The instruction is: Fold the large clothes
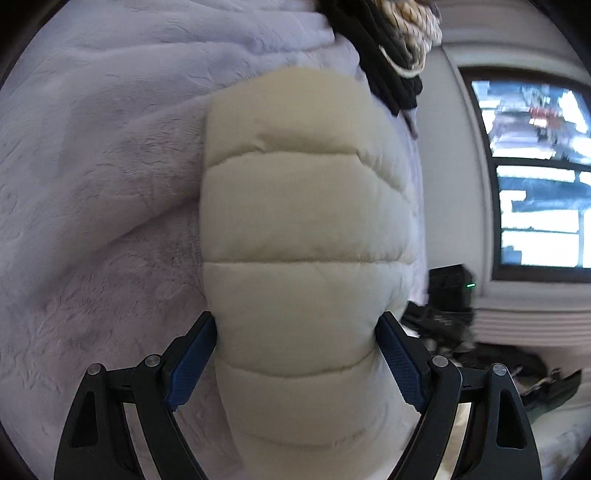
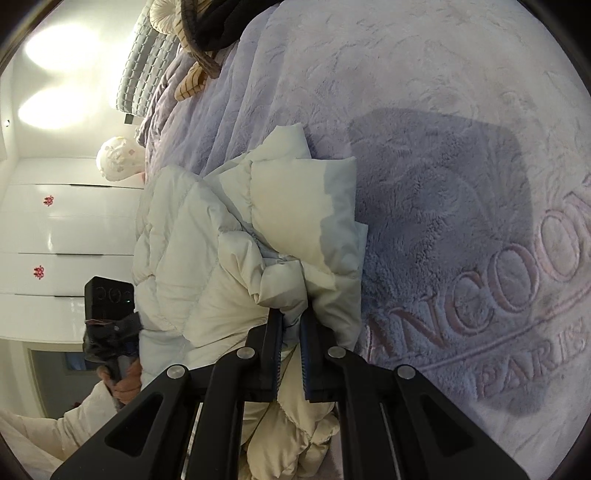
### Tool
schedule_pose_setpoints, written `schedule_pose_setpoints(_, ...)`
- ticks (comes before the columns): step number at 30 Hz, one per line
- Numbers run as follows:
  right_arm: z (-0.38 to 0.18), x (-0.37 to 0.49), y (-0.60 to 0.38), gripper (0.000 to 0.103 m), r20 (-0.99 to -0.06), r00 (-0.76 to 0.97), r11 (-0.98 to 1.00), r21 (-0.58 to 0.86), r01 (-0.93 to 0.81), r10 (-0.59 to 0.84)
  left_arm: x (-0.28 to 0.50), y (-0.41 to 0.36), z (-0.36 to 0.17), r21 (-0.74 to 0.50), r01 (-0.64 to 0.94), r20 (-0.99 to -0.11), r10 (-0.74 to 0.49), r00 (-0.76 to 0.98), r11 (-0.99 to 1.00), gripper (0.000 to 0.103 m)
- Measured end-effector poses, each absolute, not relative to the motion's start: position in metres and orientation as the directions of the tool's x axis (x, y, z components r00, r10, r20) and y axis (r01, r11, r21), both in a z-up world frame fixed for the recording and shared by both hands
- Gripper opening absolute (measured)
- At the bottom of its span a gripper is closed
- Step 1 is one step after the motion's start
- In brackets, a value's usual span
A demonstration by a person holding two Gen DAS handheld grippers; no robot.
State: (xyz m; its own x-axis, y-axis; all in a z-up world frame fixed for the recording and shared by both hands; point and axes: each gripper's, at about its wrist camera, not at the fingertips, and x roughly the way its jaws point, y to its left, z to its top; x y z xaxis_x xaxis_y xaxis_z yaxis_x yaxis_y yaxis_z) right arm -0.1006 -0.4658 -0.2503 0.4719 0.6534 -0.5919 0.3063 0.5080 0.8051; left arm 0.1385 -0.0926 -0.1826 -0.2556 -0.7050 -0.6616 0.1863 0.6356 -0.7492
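A cream quilted puffer jacket (image 1: 299, 221) hangs lifted above a lilac plush blanket (image 1: 96, 192). My left gripper (image 1: 295, 332) has its blue pads (image 1: 192, 362) pressed on both sides of a thick padded part of the jacket, gripping it. In the right wrist view the jacket (image 2: 229, 236) is bunched, and my right gripper (image 2: 291, 317) is shut on a fold of its fabric. The left gripper (image 2: 110, 325) shows at the far left, held in a hand beside the jacket.
The blanket (image 2: 461, 184) has raised lettering. A pile of dark and striped clothes (image 1: 391, 44) lies at the blanket's far end, also in the right wrist view (image 2: 207, 33). A window (image 1: 539, 166) and white cabinets (image 2: 66, 236) stand beyond.
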Motion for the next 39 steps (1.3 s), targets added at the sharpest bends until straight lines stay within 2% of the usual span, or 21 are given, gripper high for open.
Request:
schedule_pose_setpoints(3, -0.225, -0.105, -0.467, 0.013, -0.662, 0.45, 0.586, 0.746, 0.317, 0.6, 0.134, -0.102, -0.181, -0.722, 0.221, -0.692, -0.679, -0.244, 0.656, 0.09)
schedule_pose_setpoints(4, -0.215, -0.109, -0.469, 0.019, -0.675, 0.452, 0.6, 0.733, 0.321, 0.583, 0.134, -0.105, -0.181, -0.716, 0.226, -0.698, -0.675, -0.24, 0.66, 0.09)
schedule_pose_setpoints(5, -0.208, -0.113, -0.472, 0.043, -0.679, 0.457, 0.603, 0.729, 0.325, 0.575, 0.133, -0.106, -0.181, -0.709, 0.232, -0.705, -0.67, -0.234, 0.665, 0.09)
schedule_pose_setpoints(6, -0.201, -0.117, -0.475, 0.077, -0.672, 0.462, 0.597, 0.735, 0.321, 0.579, 0.132, -0.107, -0.18, -0.707, 0.234, -0.708, -0.668, -0.23, 0.668, 0.091)
schedule_pose_setpoints(7, -0.196, -0.12, -0.476, 0.091, -0.669, 0.462, 0.596, 0.737, 0.317, 0.582, 0.132, -0.108, -0.18, -0.705, 0.233, -0.709, -0.668, -0.226, 0.67, 0.091)
schedule_pose_setpoints(8, -0.192, -0.122, -0.476, 0.1, -0.67, 0.461, 0.602, 0.736, 0.31, 0.583, 0.131, -0.11, -0.181, -0.704, 0.231, -0.71, -0.667, -0.224, 0.672, 0.091)
schedule_pose_setpoints(12, -0.195, -0.12, -0.472, 0.103, -0.648, 0.425, 0.586, 0.758, 0.285, 0.632, 0.132, -0.114, -0.183, -0.697, 0.236, -0.717, -0.663, -0.217, 0.677, 0.091)
schedule_pose_setpoints(18, -0.233, -0.096, -0.453, 0.103, -0.616, 0.35, 0.546, 0.788, 0.286, 0.706, 0.131, -0.117, -0.183, -0.683, 0.264, -0.729, -0.652, -0.207, 0.681, 0.093)
schedule_pose_setpoints(26, -0.262, -0.067, -0.446, 0.103, -0.482, 0.398, 0.408, 0.876, 0.259, 0.781, 0.132, -0.137, -0.193, -0.684, 0.276, -0.728, -0.655, -0.203, 0.675, 0.099)
schedule_pose_setpoints(32, -0.264, -0.063, -0.439, 0.1, -0.471, 0.41, 0.385, 0.88, 0.278, 0.781, 0.13, -0.151, -0.192, -0.65, 0.301, -0.757, -0.629, -0.176, 0.698, 0.099)
schedule_pose_setpoints(34, -0.264, -0.065, -0.437, 0.088, -0.464, 0.415, 0.366, 0.882, 0.296, 0.783, 0.129, -0.154, -0.187, -0.621, 0.32, -0.779, -0.607, -0.156, 0.716, 0.099)
schedule_pose_setpoints(36, -0.267, -0.067, -0.434, 0.071, -0.451, 0.422, 0.338, 0.886, 0.318, 0.786, 0.126, -0.159, -0.181, -0.586, 0.353, -0.803, -0.582, -0.129, 0.73, 0.096)
schedule_pose_setpoints(39, -0.262, -0.07, -0.43, 0.057, -0.455, 0.432, 0.34, 0.884, 0.32, 0.778, 0.122, -0.165, -0.171, -0.562, 0.385, -0.815, -0.57, -0.107, 0.732, 0.087)
